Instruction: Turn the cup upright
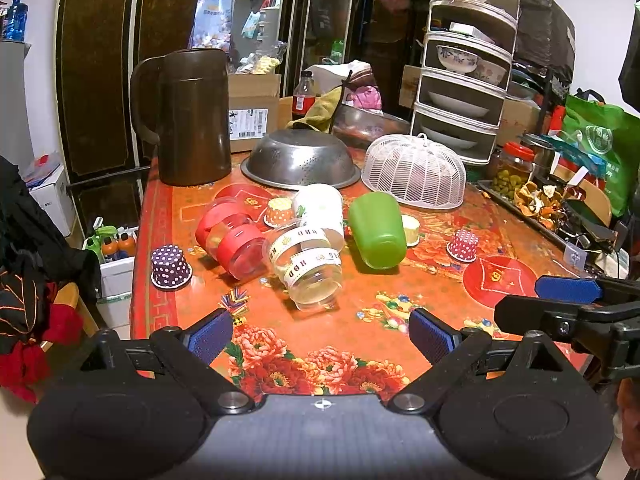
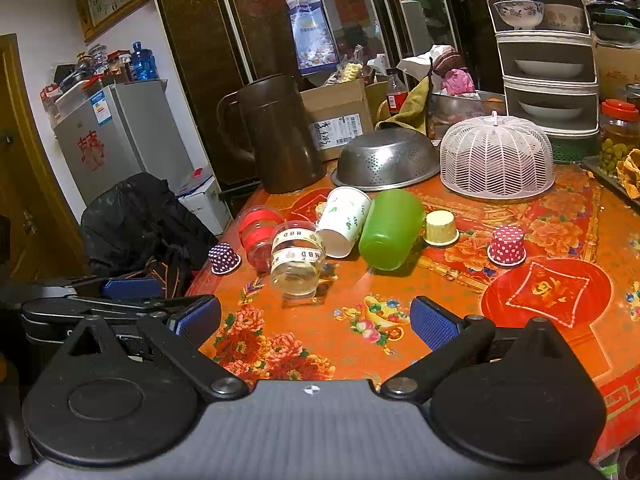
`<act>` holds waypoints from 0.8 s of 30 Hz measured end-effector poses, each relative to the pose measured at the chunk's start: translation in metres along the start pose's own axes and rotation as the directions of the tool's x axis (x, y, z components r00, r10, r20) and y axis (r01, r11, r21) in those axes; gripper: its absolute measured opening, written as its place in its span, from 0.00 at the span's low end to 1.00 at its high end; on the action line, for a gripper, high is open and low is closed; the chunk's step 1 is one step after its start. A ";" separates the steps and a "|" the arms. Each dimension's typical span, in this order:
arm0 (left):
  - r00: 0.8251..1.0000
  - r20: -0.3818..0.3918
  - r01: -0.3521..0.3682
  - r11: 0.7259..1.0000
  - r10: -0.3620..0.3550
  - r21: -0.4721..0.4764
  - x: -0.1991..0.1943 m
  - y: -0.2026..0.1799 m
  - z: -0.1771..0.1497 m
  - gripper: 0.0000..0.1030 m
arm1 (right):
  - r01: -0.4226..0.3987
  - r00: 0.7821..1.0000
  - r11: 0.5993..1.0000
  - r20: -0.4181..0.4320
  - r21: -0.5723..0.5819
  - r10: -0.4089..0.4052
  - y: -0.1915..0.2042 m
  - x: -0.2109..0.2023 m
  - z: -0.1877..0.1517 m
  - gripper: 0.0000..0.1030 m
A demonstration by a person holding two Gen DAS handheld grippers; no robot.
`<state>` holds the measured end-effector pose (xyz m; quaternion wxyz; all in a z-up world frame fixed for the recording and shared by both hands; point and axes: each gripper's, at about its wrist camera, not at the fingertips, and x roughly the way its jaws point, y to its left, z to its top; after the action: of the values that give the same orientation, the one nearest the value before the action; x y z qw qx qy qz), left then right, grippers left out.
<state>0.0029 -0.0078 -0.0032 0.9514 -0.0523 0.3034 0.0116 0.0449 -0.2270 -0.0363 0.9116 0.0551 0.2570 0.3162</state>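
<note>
Cups are lying tipped over in a row before the steel colander [image 1: 301,164]: green cup [image 1: 378,230], white paper cup [image 1: 320,212], clear cup [image 1: 306,264], red-banded cup [image 1: 232,236]. Left gripper [image 1: 320,334] and right gripper [image 2: 316,320] are hovering nearer than these, both gaping wide, empty.

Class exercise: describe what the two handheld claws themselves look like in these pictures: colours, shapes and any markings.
Both look alike. The left claw and right claw each have two black angular fingers tipped with blue textured pads. Round black discs and silver pivot bolts flank a dark grey ribbed body bearing a small white crosshair mark. No cables or sleeves are visible.
</note>
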 end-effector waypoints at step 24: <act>1.000 0.013 -0.010 1.000 0.010 -0.005 -0.006 -0.003 0.003 0.94 | -0.026 1.000 1.000 0.008 -0.005 0.026 -0.003 -0.005 -0.002 0.99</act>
<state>0.0001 -0.0101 0.0028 0.9531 -0.0531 0.2974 0.0172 0.0419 -0.2327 -0.0369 0.9085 0.0575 0.2519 0.3285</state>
